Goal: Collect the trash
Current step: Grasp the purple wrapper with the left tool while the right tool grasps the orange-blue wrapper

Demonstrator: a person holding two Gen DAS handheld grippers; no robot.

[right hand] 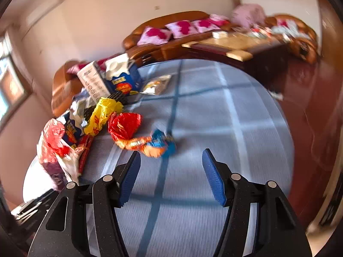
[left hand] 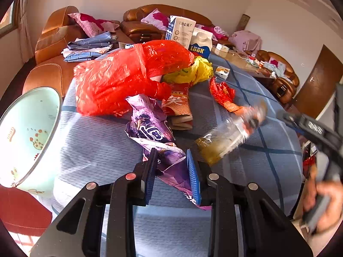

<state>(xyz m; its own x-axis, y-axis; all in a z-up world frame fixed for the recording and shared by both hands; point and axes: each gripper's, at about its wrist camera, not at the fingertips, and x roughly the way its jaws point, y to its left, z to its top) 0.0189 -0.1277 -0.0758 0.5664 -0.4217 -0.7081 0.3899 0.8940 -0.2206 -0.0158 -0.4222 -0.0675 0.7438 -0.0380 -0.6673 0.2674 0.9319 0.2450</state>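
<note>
My left gripper (left hand: 171, 165) is shut on a crumpled purple snack wrapper (left hand: 150, 128), which lies on the blue checked tablecloth (left hand: 96, 145) and fills the gap between the blue pads. Behind it lie a big red plastic bag (left hand: 128, 75), a yellow bag (left hand: 197, 70), a red foil wrapper (left hand: 220, 94) and a blurred clear plastic piece (left hand: 227, 137). My right gripper (right hand: 171, 154) is open over the cloth with nothing between its fingers. An orange and blue wrapper (right hand: 156, 144) lies just beyond its tips, next to the red foil wrapper (right hand: 124, 126).
A mint green bowl (left hand: 27, 137) stands tilted at the table's left edge. Two milk cartons (left hand: 182, 32) stand at the far edge. Brown leather sofas (left hand: 53, 42) with cushions and folded cloth ring the table. A low wooden table (right hand: 235, 45) stands behind. A person's hand (left hand: 321, 201) shows at the right.
</note>
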